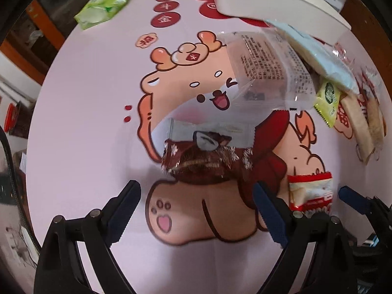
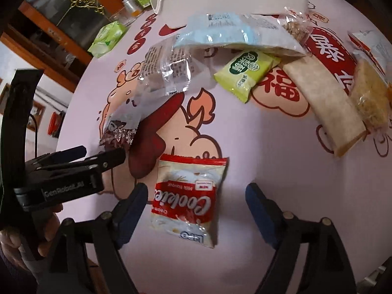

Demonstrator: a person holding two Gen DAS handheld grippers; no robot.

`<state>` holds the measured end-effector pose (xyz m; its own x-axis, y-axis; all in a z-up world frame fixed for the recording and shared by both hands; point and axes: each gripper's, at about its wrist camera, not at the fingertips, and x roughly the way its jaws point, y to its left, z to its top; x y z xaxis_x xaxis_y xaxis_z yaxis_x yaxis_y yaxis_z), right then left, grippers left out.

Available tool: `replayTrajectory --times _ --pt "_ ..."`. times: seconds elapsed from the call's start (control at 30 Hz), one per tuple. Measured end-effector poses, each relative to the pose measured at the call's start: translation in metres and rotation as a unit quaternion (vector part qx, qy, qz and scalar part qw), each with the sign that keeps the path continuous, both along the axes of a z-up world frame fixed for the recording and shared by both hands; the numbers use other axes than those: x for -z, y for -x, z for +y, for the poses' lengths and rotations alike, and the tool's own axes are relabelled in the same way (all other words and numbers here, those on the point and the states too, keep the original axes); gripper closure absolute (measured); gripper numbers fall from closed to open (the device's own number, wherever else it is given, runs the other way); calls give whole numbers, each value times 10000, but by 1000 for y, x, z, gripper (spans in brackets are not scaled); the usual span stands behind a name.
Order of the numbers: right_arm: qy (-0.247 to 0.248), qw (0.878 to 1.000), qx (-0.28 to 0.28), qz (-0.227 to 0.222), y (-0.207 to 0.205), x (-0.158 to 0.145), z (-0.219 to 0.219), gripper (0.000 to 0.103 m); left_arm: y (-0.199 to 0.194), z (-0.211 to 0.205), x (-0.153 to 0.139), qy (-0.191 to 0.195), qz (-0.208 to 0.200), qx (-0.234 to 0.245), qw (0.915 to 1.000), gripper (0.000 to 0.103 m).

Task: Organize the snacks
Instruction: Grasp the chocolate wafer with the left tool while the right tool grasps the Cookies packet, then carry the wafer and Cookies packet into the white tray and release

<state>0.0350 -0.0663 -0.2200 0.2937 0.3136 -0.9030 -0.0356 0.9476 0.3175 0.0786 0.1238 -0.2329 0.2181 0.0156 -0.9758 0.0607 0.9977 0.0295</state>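
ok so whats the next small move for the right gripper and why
Probably ease the right gripper forward and down, then close on the cookies packet. Its jaws are open, the packet lies flat on the table between the fingers, and nothing is held yet.

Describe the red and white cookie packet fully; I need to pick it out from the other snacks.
The cookie packet is a small glossy pillow pack, white with red bands and a crimped red end, printed "Cookies" and "Milk flavour" in lettering that reads upside down from the right wrist view. It looks sealed and slightly puffed. It lies flat on the pink cartoon tablecloth, apart from the other snacks, between the open fingers of the right gripper, which do not appear to touch it. In the left wrist view it sits at the lower right.
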Motion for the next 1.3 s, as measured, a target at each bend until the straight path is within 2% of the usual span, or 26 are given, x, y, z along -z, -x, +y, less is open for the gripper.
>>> replayTrajectory --times 0.3,0.43,0.53,0.6,0.63,0.73,0.8,0.83,0.87,1.0,1.13,1.3 --pt "1169 9928 -114 -224 15 -1 35 16 -21 5 16 374 221 75 9990 11" --pt "1431 9893 -95 -277 21 1 40 17 -28 1 19 301 204 198 9991 11" --pt "1673 9853 -74 -347 27 2 45 24 -37 -6 21 156 182 308 9992 11" --pt "1649 9855 -41 -392 28 2 45 32 -40 -8 20 151 187 309 9992 11" --pt "1652 9853 -10 -446 30 0 44 43 -41 -9 19 147 197 307 9992 11" --pt "1640 9855 33 -440 29 1 44 48 -44 -11 19 126 246 314 9991 11" --pt "1612 9859 73 -453 26 3 47 52 -45 -11 17 133 263 294 9991 21" --pt "1584 9863 99 -456 25 2 46 52 -49 -14 15 131 232 330 9991 33" --pt "1553 9867 117 -457 24 2 45 54 -44 -15 11 123 205 406 9989 41" --pt "1442 9886 183 -385 18 1 39 57 -41 -15 5 98 184 546 9983 49" --pt "1486 9879 233 -386 14 -2 39 57 -40 -15 -6 181 71 597 9980 62" --pt "1575 9856 294 -548 12 -18 39 57 -45 -16 -13 271 150 624 9976 65"
